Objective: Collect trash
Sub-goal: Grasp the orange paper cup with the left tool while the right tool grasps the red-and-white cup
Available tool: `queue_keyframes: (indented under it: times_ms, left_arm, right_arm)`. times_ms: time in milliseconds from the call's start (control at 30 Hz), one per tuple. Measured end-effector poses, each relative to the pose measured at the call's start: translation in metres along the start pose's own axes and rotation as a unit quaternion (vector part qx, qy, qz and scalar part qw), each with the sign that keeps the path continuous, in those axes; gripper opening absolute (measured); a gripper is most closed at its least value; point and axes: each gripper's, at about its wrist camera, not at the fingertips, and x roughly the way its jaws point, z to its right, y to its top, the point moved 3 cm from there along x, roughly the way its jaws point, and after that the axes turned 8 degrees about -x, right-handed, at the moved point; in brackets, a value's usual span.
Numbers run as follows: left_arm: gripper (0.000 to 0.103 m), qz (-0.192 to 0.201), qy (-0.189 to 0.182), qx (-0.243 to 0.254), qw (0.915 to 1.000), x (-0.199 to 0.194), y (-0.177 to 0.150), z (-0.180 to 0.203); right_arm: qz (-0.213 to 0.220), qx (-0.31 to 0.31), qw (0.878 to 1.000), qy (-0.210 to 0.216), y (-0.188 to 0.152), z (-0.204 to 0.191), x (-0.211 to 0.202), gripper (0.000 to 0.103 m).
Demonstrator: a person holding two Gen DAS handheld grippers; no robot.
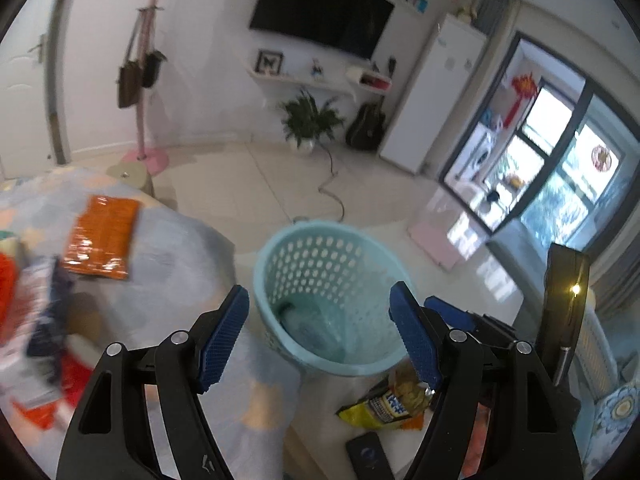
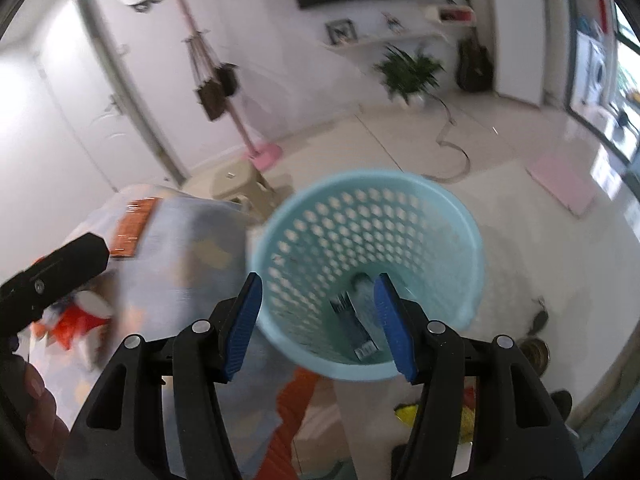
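Observation:
A light blue perforated basket (image 1: 336, 276) stands on the floor beside a cloth-covered table; it also shows in the right wrist view (image 2: 372, 240). A dark and pale wrapper (image 2: 358, 328) lies at its bottom. My left gripper (image 1: 320, 340) is open and empty above the basket's near rim. My right gripper (image 2: 318, 328) is open and empty over the basket mouth. An orange packet (image 1: 100, 238) lies on the table (image 1: 192, 248), with red and mixed wrappers (image 1: 28, 320) at its left edge. A yellow snack bag (image 1: 388, 404) lies on the floor below the basket.
A dark phone (image 1: 366, 456) lies by the yellow bag. A pink coat stand (image 1: 144, 80) with hanging bags, a potted plant (image 1: 310, 118), a floor cable (image 1: 334, 188) and a pink mat (image 1: 434, 240) are farther off. A beige stool (image 2: 240, 180) stands behind the table.

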Motion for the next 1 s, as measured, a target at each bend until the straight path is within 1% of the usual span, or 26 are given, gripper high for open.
queue_keyframes:
  times_ms: [100, 200, 300, 433, 533, 667, 767, 833, 900, 933, 1000]
  left_arm:
    - [0.072, 0.033, 0.007, -0.013, 0.9993, -0.034, 0.005, -0.013]
    - [0.072, 0.064, 0.018, -0.028, 0.9974, -0.067, 0.008, -0.033]
    - [0.072, 0.096, 0.045, -0.043, 0.9935, -0.102, 0.011, -0.059]
    - [0.072, 0.124, 0.083, -0.063, 0.9868, -0.139, 0.007, -0.092]
    - [0.072, 0.147, 0.120, -0.091, 0.9776, -0.170, 0.000, -0.134]
    - [0.072, 0.161, 0.160, -0.140, 0.9638, -0.203, -0.010, -0.188]
    - [0.072, 0.167, 0.200, -0.173, 0.9498, -0.223, -0.019, -0.230]
    - [0.072, 0.167, 0.221, -0.192, 0.9414, -0.231, -0.022, -0.258]
    - [0.072, 0.166, 0.230, -0.211, 0.9356, -0.238, -0.026, -0.286]
    - [0.072, 0.164, 0.231, -0.217, 0.9342, -0.238, -0.027, -0.296]
    - [0.072, 0.149, 0.227, -0.228, 0.9350, -0.234, -0.032, -0.312]
  right_arm:
    - [0.024, -0.031, 0.999, 0.022, 0.006, -0.029, -0.015, 0.055]
    - [0.046, -0.073, 0.995, 0.049, 0.010, -0.069, -0.028, 0.055]
    - [0.060, -0.113, 0.990, 0.067, 0.009, -0.106, -0.034, 0.055]
    - [0.065, -0.156, 0.981, 0.091, 0.002, -0.150, -0.031, 0.055]
    - [0.058, -0.189, 0.975, 0.101, -0.010, -0.181, -0.021, 0.055]
    - [0.030, -0.221, 0.970, 0.102, -0.030, -0.217, 0.004, 0.056]
    - [0.005, -0.227, 0.968, 0.107, -0.043, -0.231, 0.023, 0.058]
    - [-0.002, -0.225, 0.969, 0.106, -0.049, -0.237, 0.033, 0.059]
    - [-0.006, -0.225, 0.969, 0.104, -0.053, -0.240, 0.038, 0.059]
    - [-0.009, -0.227, 0.968, 0.104, -0.054, -0.241, 0.041, 0.059]
    - [-0.011, -0.226, 0.968, 0.105, -0.056, -0.243, 0.044, 0.059]
